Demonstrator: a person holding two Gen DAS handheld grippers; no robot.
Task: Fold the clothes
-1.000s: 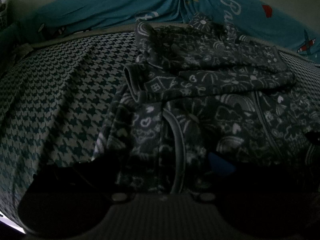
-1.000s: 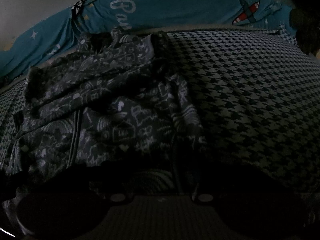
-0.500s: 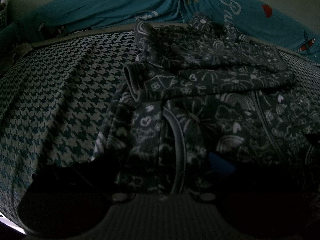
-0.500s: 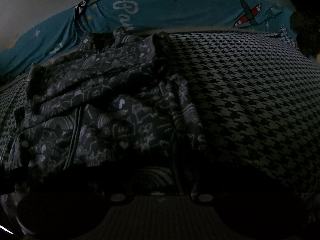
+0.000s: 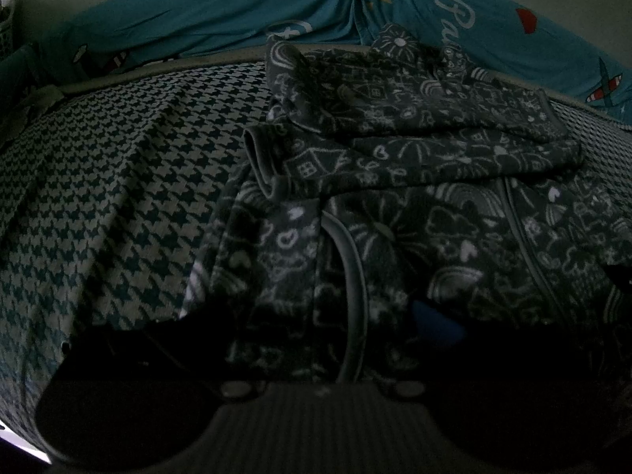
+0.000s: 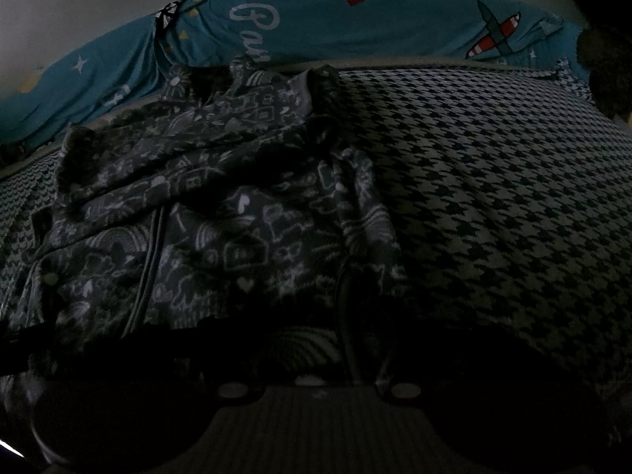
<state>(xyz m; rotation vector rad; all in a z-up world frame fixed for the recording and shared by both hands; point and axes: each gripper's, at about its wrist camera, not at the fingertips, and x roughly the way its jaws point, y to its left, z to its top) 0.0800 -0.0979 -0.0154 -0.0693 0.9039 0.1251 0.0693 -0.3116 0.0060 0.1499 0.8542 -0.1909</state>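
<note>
We saw a dark patterned jacket (image 5: 414,205) lying on a houndstooth cover (image 5: 118,197), its sleeves folded across the chest, with a blue sheet (image 5: 237,19) along the far edge. In the right view the jacket (image 6: 221,237) sat left of centre. Both grippers were lost in shadow at the jacket's near hem; we could not tell whether either gripped it.
</note>
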